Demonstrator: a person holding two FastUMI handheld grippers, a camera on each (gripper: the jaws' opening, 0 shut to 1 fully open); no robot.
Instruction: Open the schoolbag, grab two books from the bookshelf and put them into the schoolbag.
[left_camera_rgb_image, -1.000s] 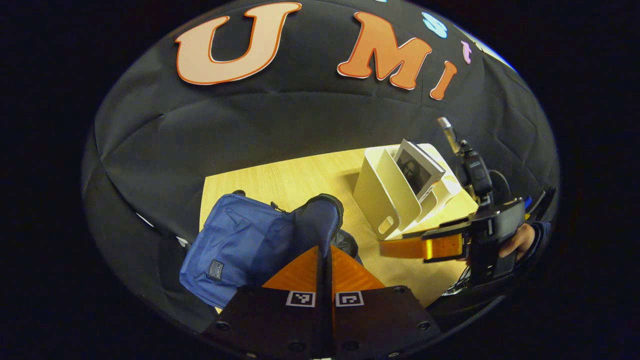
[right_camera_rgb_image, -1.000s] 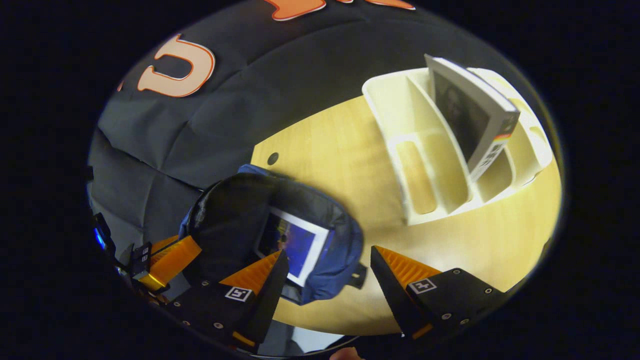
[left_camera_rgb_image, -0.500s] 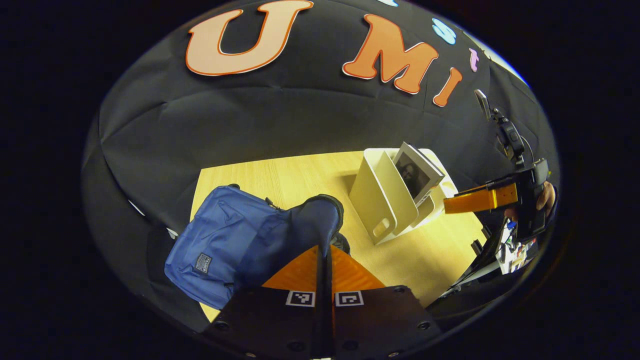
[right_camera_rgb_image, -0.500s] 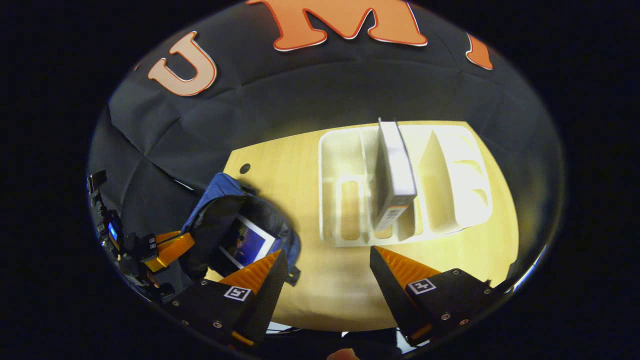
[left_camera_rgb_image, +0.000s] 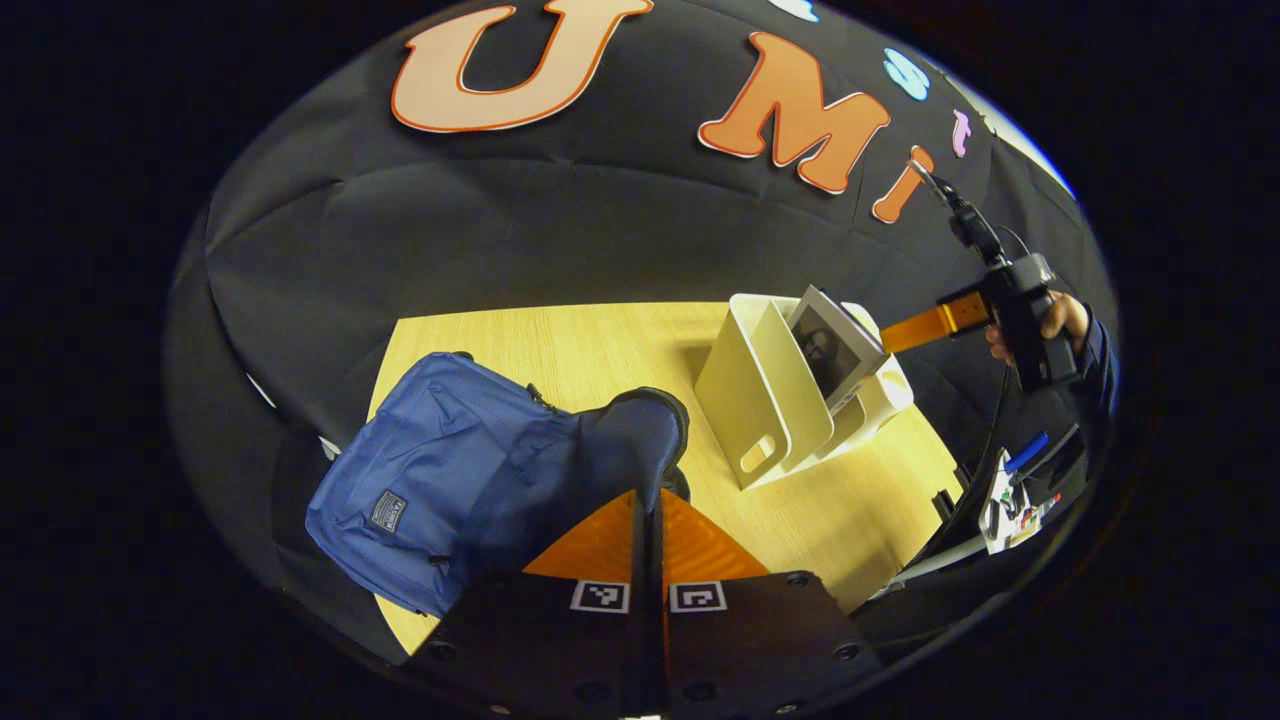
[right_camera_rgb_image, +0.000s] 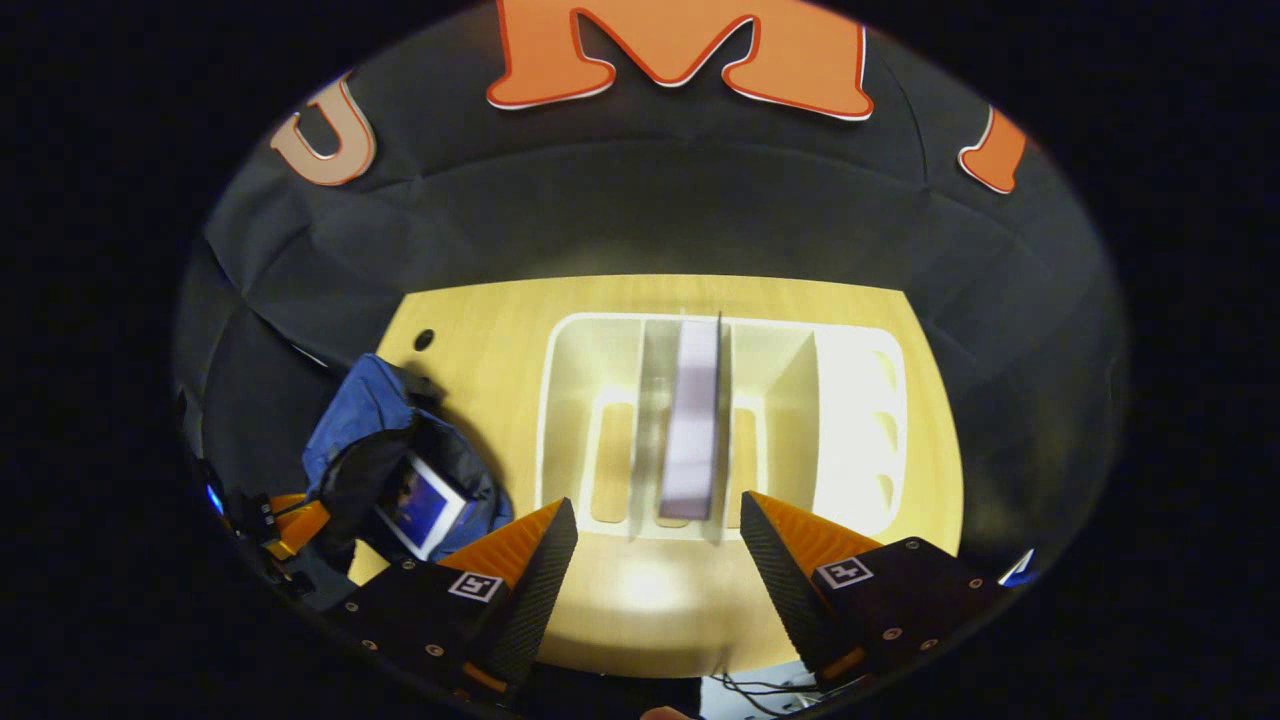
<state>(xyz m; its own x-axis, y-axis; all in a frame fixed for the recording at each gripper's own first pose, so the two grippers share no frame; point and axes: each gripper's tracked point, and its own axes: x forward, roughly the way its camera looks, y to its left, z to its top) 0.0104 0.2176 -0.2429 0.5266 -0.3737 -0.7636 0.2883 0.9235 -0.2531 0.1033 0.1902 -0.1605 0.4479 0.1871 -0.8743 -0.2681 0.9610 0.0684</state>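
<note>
The blue schoolbag (left_camera_rgb_image: 440, 480) lies on the left of the wooden table (left_camera_rgb_image: 600, 340). My left gripper (left_camera_rgb_image: 648, 500) is shut on its raised flap (left_camera_rgb_image: 635, 440), holding the mouth apart. Inside the bag (right_camera_rgb_image: 365, 420) lies a book with a blue cover (right_camera_rgb_image: 420, 503). The white bookshelf (right_camera_rgb_image: 855, 420) holds one book (right_camera_rgb_image: 692, 420) upright in a middle slot, leaning in the left gripper view (left_camera_rgb_image: 835, 345). My right gripper (right_camera_rgb_image: 658, 520) hangs open just in front of and above that book, its fingers either side of the spine line. It shows far off (left_camera_rgb_image: 940, 325), held by a hand (left_camera_rgb_image: 1060, 318).
The shelf's other slots (right_camera_rgb_image: 600, 400) stand empty. A round hole (right_camera_rgb_image: 424, 339) marks the table's far left corner. Cables and small items (left_camera_rgb_image: 1010, 490) lie off the table's right edge. The black cloth wall backs the table.
My right gripper has swung away from the bag to the bookshelf and now faces the upright book head-on, still open. The left gripper has kept its hold on the flap.
</note>
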